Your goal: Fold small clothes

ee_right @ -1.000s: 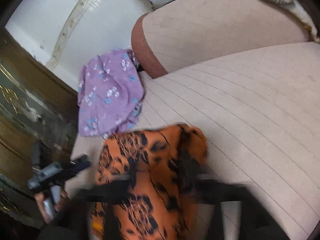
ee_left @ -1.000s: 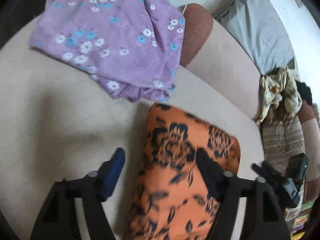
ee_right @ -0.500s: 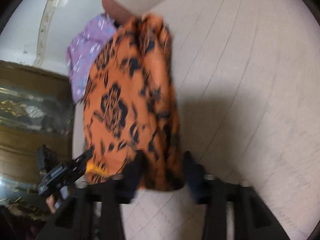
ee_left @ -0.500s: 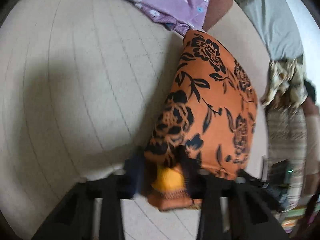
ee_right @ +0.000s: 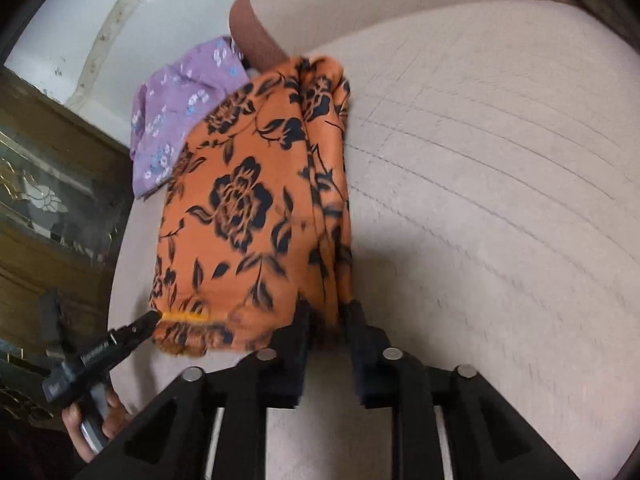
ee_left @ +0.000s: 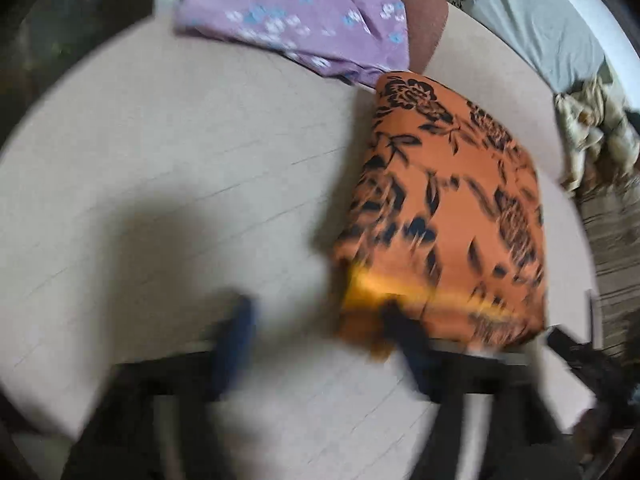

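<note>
An orange garment with black flowers [ee_left: 448, 208] lies folded flat on the beige cushion; it also shows in the right wrist view [ee_right: 248, 208]. My left gripper [ee_left: 320, 332] is open, blurred, at the garment's near left corner, its right finger touching the yellow hem. It appears in the right wrist view [ee_right: 132, 330] beside that corner. My right gripper [ee_right: 326, 312] is shut on the garment's near right edge, where several fabric layers bunch.
A purple flowered garment [ee_left: 296, 20] lies at the cushion's far end, also in the right wrist view [ee_right: 180, 108]. A brown-edged backrest cushion [ee_right: 256, 36], a grey cushion [ee_left: 536, 16] and crumpled cloth [ee_left: 596, 128] lie beyond. A dark wooden cabinet [ee_right: 48, 200] stands left.
The orange garment was pulled out flat toward me. My left gripper let go of its near left corner and opened. My right gripper stays closed on the right edge.
</note>
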`<state>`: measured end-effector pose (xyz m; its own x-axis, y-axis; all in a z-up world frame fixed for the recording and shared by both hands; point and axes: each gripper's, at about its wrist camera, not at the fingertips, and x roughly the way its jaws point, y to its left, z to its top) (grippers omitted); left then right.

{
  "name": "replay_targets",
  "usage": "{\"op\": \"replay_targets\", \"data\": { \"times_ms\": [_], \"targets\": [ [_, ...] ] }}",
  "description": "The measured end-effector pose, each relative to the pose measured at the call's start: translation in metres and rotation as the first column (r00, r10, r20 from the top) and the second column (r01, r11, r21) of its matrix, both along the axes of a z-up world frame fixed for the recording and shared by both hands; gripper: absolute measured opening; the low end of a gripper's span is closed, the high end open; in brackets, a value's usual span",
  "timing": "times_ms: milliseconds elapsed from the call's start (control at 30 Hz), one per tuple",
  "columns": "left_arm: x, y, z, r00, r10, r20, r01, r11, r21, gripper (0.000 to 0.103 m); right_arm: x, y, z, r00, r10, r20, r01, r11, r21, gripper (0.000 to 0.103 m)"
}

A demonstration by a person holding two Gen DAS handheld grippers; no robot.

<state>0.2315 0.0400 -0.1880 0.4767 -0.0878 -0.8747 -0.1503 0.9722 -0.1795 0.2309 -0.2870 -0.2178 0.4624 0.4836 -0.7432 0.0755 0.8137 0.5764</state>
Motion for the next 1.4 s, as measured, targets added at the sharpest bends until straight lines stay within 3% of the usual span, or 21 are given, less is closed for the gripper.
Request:
{"op": "replay_targets", "data": {
  "times_ms": [33, 67, 100, 233, 333, 467, 567, 767, 967, 1100, 1400],
  "targets": [
    [-0.016, -0.003, 0.003, 1.000, 0.002, 0.022, -0.002, 1.000, 0.016, 0.081, -0.011, 0.000, 0.002, 1.000, -0.017, 0.014, 0.016, 1.000, 0.025, 0.052],
    [-0.028, -0.005, 0.006, 0.999, -0.011, 0.032, 0.011, 1.000, 0.021, 0.081, -0.023, 0.000, 0.004, 0.999, -0.044, 0.025, 0.043, 0.999, 0.030, 0.084],
    [-0.038, -0.008, 0.009, 0.999, -0.027, 0.040, 0.026, 0.999, 0.026, 0.081, -0.038, 0.000, 0.009, 0.996, -0.075, 0.055, 0.075, 0.997, 0.013, 0.087],
    [-0.085, -0.022, 0.027, 0.992, -0.079, 0.101, 0.070, 0.993, 0.094, 0.081, -0.082, 0.010, 0.028, 0.990, -0.076, 0.118, 0.085, 0.994, -0.074, 0.087],
    [-0.111, -0.025, 0.043, 0.987, -0.078, 0.141, 0.056, 0.987, 0.153, 0.081, -0.106, 0.017, 0.043, 0.992, -0.014, 0.124, 0.025, 0.996, -0.086, 0.087],
    [-0.151, -0.043, 0.083, 0.958, -0.171, 0.232, 0.104, 0.956, 0.275, 0.081, -0.140, 0.031, 0.086, 0.989, 0.001, 0.149, 0.043, 0.956, -0.290, 0.087],
    [-0.171, -0.053, 0.112, 0.940, -0.202, 0.275, 0.103, 0.936, 0.335, 0.081, -0.158, 0.036, 0.114, 0.987, -0.004, 0.163, 0.053, 0.954, -0.294, 0.087],
    [-0.211, -0.049, 0.171, 0.920, -0.214, 0.328, 0.116, 0.949, 0.292, 0.081, -0.200, 0.044, 0.172, 0.971, -0.039, 0.236, 0.122, 0.930, -0.348, 0.087],
    [-0.236, -0.044, 0.202, 0.914, -0.181, 0.362, 0.089, 0.962, 0.256, 0.082, -0.231, 0.047, 0.206, 0.963, -0.035, 0.268, 0.129, 0.931, -0.342, 0.087],
    [-0.243, -0.040, 0.212, 0.917, -0.150, 0.370, 0.062, 0.969, 0.239, 0.085, -0.252, 0.046, 0.222, 0.955, -0.044, 0.294, 0.152, 0.923, -0.353, 0.087],
    [-0.257, -0.052, 0.222, 0.921, -0.174, 0.349, 0.084, 0.963, 0.257, 0.085, -0.277, 0.044, 0.255, 0.931, -0.051, 0.362, 0.187, 0.917, -0.353, 0.087]
  ]
}}
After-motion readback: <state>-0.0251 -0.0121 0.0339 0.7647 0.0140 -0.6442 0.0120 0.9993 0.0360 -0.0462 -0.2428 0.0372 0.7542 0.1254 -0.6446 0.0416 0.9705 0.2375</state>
